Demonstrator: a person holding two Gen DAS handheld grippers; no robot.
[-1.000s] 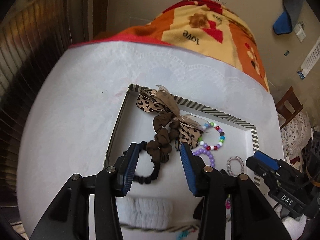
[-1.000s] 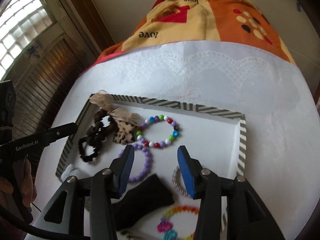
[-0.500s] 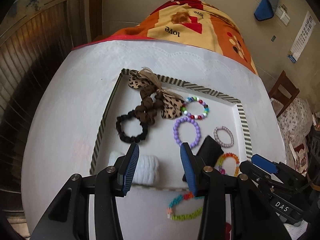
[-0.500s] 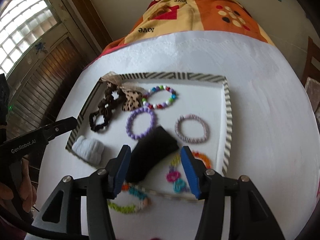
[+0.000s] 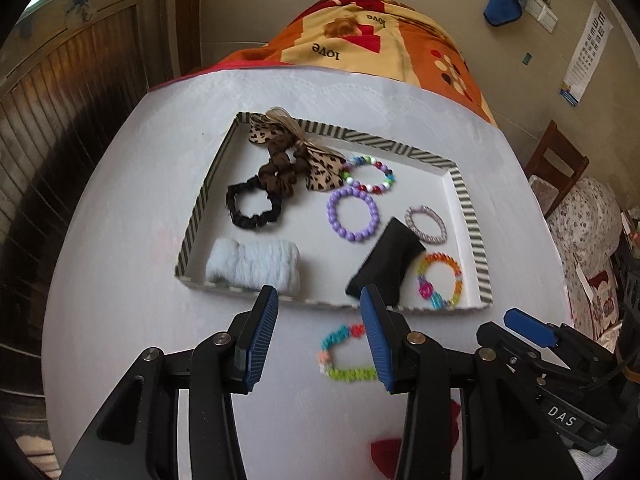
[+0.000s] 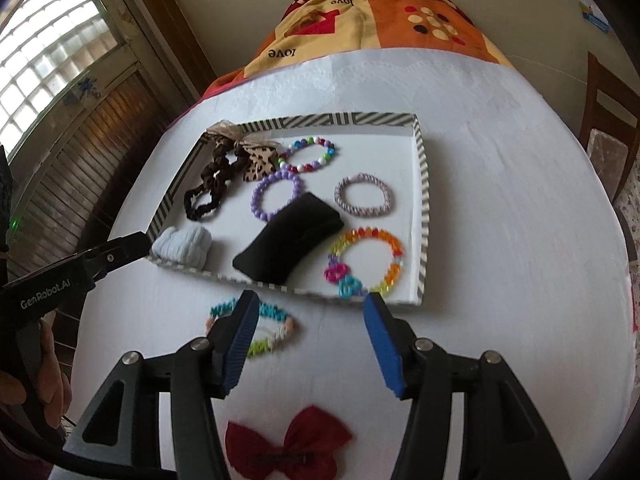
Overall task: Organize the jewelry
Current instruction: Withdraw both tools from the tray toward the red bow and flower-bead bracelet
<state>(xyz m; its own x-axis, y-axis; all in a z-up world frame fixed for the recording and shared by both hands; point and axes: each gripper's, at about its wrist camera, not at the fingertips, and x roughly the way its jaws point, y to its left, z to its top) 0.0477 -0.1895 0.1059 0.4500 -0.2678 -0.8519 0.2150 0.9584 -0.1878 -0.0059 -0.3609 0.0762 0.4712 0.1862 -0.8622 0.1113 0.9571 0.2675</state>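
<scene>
Table under white cloth, orange patterned blanket at far end. Striped-rim white tray sits mid-table, holding most of the jewelry.

Inside tray, biggest first: black pouch near centre front, pale blue scrunchie in front left corner, leopard-print bow with brown scrunchie at back left, black scrunchie just in front of those. Rainbow bead bracelet with pink and blue charms at front right, beside pouch. Purple bead bracelet touching pouch's far edge, lilac woven bracelet right of it, multicolour bead bracelet at back, touching leopard bow.

Outside tray, on cloth just in front of its near rim: teal, peach and lime woven bracelet. Nearer still, red bow clip lies flat at bottom of right wrist view.

Left gripper hovers over cloth in front of tray, blue pads apart, nothing between them; woven bracelet sits below, partly behind its right finger. Right gripper also over cloth, jaws have just been opening, pads spread wide and empty; woven bracelet is partly behind its left finger, not gripped. Hand visible at left edge of right wrist view, holding left gripper handle.
</scene>
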